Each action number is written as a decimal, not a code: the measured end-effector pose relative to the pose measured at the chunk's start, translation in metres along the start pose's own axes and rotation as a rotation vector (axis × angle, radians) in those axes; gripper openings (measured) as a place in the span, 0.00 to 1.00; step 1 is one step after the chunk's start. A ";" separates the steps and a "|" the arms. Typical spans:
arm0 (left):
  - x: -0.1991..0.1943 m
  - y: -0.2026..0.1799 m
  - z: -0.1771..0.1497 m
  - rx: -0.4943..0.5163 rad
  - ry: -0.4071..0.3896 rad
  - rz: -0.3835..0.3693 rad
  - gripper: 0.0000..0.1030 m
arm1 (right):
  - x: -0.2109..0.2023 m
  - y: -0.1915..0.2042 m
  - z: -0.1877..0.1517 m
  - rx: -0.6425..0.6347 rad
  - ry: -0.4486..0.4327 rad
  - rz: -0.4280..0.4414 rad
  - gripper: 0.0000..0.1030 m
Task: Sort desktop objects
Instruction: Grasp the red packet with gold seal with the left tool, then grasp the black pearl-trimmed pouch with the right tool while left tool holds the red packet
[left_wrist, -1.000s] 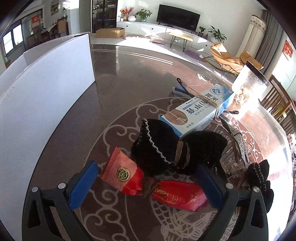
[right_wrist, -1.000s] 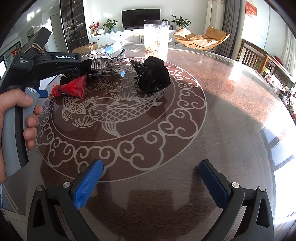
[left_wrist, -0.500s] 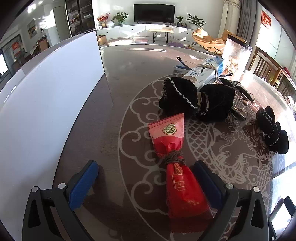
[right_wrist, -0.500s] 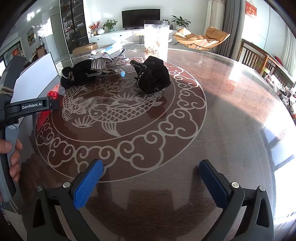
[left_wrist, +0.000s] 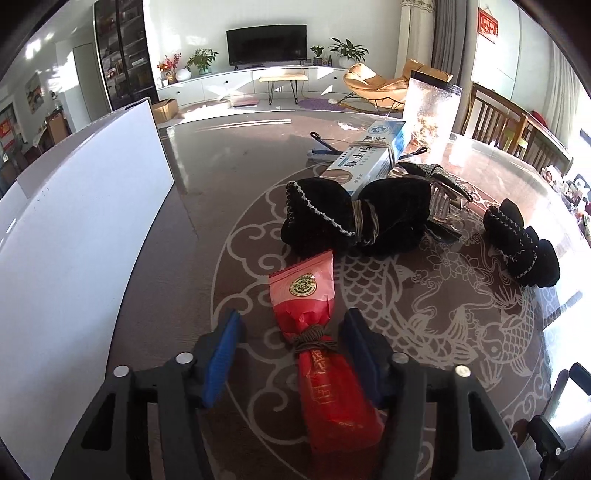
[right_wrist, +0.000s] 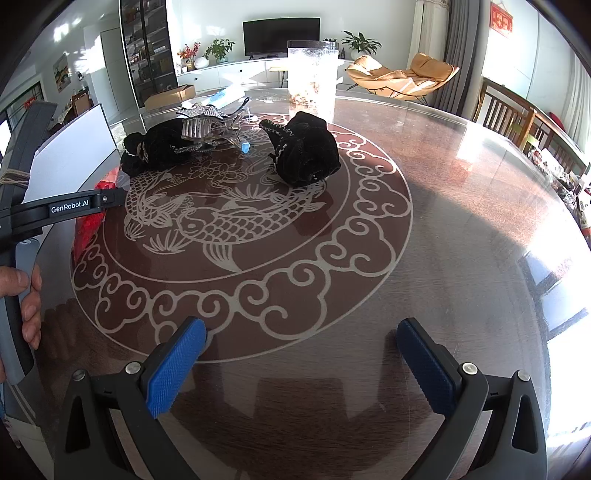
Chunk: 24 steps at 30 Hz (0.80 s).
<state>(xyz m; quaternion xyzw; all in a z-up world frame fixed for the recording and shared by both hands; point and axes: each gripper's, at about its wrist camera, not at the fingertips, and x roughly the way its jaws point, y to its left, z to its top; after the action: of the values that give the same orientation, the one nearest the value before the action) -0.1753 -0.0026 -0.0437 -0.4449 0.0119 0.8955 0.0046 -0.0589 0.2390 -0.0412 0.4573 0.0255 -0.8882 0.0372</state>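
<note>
Low in the left wrist view, the left gripper (left_wrist: 291, 343) straddles a red foil packet (left_wrist: 321, 354) tied at its waist with brown cord. Its blue pads (left_wrist: 221, 354) are closing around the packet; the one on the picture's right lies against the wrapper, while a gap shows on the left, so the packet sits between the jaws without being clamped. The packet lies on the round patterned table (left_wrist: 236, 155), its gold-sealed end toward the frame's centre.

Just above it, mid-frame, sits a black velvet pouch (left_wrist: 354, 218) bound with twine. Behind that lies a blue-and-white carton (left_wrist: 369, 155), with a silvery hair claw (left_wrist: 443, 199) to its right. A second black pouch (left_wrist: 524, 251) rests at the right, and a clear container (left_wrist: 430, 110) stands in the upper right. A white board (left_wrist: 74, 240) fills the left side.

In the right wrist view, the right gripper (right_wrist: 299, 363) hangs over bare tabletop at the bottom, its jaws spread wide with nothing between them. A hand (right_wrist: 22, 295) grips the other tool's handle at the left edge.
</note>
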 end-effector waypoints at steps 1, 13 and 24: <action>-0.002 -0.002 -0.001 0.019 0.005 -0.008 0.25 | 0.000 0.000 0.000 0.000 0.000 0.000 1.00; -0.034 -0.005 -0.043 0.058 -0.032 -0.071 0.24 | 0.000 0.000 0.000 0.000 0.000 0.000 1.00; -0.031 -0.010 -0.042 0.078 -0.033 -0.047 0.25 | 0.038 -0.008 0.061 -0.040 0.099 0.026 1.00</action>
<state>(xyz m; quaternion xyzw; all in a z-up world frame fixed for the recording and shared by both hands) -0.1226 0.0068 -0.0443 -0.4297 0.0361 0.9012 0.0433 -0.1309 0.2404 -0.0369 0.5001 0.0393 -0.8632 0.0565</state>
